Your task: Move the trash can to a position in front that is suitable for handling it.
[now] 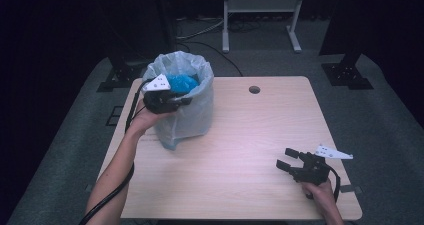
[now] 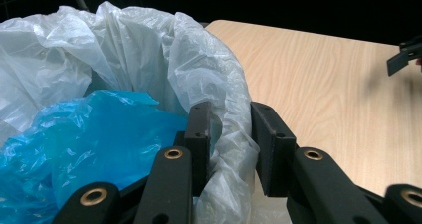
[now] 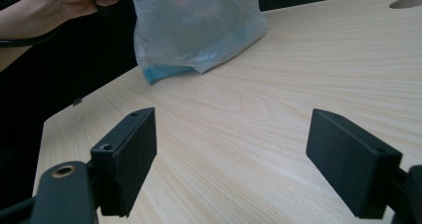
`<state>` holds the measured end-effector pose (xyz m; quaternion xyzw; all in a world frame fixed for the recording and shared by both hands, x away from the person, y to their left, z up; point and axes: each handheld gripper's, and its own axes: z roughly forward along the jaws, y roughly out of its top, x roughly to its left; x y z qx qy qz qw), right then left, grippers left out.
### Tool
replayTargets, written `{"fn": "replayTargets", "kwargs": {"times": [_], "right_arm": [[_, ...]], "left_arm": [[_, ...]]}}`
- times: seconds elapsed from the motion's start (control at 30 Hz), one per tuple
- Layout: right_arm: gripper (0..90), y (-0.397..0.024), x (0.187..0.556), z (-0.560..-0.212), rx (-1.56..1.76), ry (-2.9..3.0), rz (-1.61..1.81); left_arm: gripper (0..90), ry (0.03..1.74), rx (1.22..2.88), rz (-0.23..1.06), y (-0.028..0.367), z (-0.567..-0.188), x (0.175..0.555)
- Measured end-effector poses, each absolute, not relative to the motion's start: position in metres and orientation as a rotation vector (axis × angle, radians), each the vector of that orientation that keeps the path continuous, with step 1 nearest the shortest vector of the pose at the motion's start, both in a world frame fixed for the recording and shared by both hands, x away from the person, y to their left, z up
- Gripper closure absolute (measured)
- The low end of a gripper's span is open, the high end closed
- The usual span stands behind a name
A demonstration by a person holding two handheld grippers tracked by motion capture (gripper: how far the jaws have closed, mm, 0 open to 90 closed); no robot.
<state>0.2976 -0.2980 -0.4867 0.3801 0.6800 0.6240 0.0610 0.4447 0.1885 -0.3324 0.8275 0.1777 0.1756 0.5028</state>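
My left gripper pinches the white bag's rim to lift it. My right gripper waits wide open, well apart from the bag.

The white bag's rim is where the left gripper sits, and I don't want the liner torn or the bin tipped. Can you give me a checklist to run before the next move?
1. Rolled rim of the white bag sits between the left gripper jaws: ok.
2. Pads pressing firmly on the rim: cannot tell; a gap shows beside the outer pad.
3. Blue bag clear of the jaws: not ok; it lies against the inner jaw.
4. Bin stands upright on the table: ok.
5. Right gripper open, empty and well away from the bag: ok.
6. Tabletop between the bag and the right gripper free of clutter: ok.
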Motion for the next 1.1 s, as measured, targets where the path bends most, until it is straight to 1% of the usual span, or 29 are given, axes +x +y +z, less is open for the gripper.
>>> {"fn": "replayTargets", "kwargs": {"times": [0.37,0.5,0.77,1.1], "right_arm": [[18.7,-0.297,0.297,-0.487,1.147,2.059,1.879],[18.7,-0.297,0.297,-0.487,1.15,2.055,1.881],[18.7,-0.296,0.295,-0.486,1.137,2.059,1.883],[18.7,-0.293,0.295,-0.486,1.142,2.059,1.881]], "left_arm": [[71.4,0.406,2.028,0.387,0.193,-0.33,0.426],[71.4,0.398,2.037,0.343,0.198,-0.328,0.412],[72.0,0.368,2.063,0.323,0.206,-0.326,0.383],[72.4,0.343,2.091,0.257,0.213,-0.323,0.356]]}}
